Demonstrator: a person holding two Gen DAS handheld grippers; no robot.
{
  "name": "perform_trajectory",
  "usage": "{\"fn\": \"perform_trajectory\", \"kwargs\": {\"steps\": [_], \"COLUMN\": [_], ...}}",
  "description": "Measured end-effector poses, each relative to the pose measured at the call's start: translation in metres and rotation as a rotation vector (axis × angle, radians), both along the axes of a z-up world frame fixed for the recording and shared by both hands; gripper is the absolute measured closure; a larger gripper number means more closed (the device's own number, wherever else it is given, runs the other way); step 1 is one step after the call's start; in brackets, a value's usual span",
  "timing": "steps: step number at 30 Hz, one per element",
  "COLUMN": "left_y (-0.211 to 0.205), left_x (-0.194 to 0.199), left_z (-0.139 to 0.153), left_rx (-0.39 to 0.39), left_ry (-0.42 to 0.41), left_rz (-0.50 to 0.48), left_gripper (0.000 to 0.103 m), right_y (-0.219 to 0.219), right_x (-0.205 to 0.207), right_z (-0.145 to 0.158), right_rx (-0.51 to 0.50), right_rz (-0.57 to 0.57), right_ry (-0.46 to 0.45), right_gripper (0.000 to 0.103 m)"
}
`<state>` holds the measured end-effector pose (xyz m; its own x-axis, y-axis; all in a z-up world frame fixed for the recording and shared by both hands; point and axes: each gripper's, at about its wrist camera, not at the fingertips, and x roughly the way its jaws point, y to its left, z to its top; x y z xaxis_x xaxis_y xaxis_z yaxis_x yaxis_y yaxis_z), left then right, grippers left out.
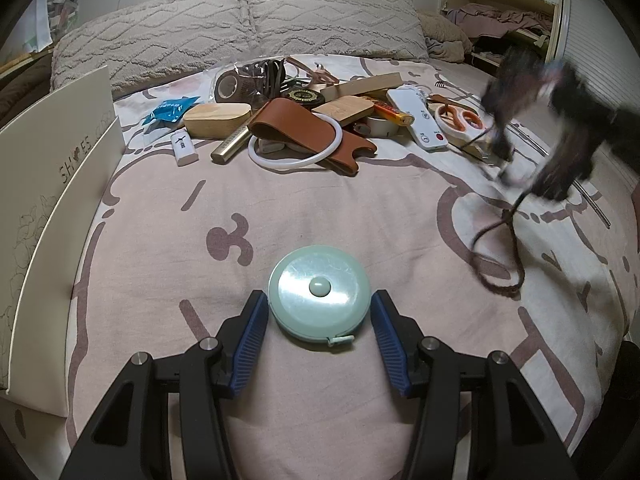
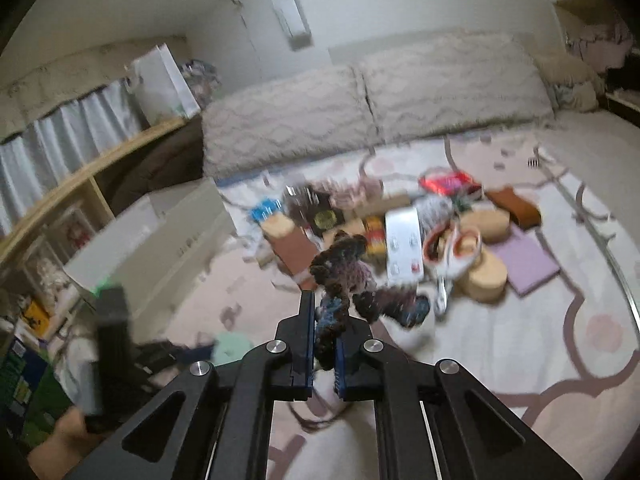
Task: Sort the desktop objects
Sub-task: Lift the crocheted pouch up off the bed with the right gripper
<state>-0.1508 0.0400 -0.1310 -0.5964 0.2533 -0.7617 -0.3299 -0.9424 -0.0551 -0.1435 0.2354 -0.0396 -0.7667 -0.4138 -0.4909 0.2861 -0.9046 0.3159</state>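
Bedspread [image 1: 320, 200] workspace: left gripper [image 1: 319, 312] clamps tape measure [image 1: 319, 292]; right gripper [image 2: 325, 344] pinches knitted cord [image 2: 340, 276], trailing loop may snag scissors [image 2: 452, 248].

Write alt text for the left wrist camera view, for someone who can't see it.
The left gripper clamps a round mint-green tape measure on a pink patterned bedspread. Beyond lies a pile of clutter: a brown leather strap, wooden blocks, a white remote and orange scissors. At right, the blurred right gripper lifts a dark cord.
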Motion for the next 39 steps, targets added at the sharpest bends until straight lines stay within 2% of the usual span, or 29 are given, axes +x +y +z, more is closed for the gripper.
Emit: {"fn": "perform_trajectory", "kwargs": {"steps": [6, 15, 24, 35, 39], "left_y": [0.0, -0.003, -0.017, -0.027, -0.035], "left_x": [0.0, 0.003, 0.008, 0.017, 0.018], "left_z": [0.001, 0.003, 0.014, 0.041, 0.047], "left_rx": [-0.003, -0.001, 0.033, 0.068, 0.076], "left_ry": [0.009, 0.025, 0.051, 0.132, 0.148], "left_rz": [0.004, 0.018, 0.063, 0.071, 0.086], "left_gripper": [0.05, 0.054, 0.054, 0.054, 0.054], "right_y": [0.002, -0.011, -0.014, -0.026, -0.029], "right_x": [0.018, 0.045, 0.058, 0.074, 0.074], "right_z": [0.048, 0.103, 0.12, 0.168, 0.169], "right_rx": [-0.008, 0.019, -0.032, 0.035, 0.007], "right_rz": [0.011, 0.055, 0.098, 0.105, 0.137], "right_ry": [0.111, 0.25, 0.287, 0.407, 0.389], "right_gripper": [0.094, 0.094, 0.094, 0.094, 0.094]}}
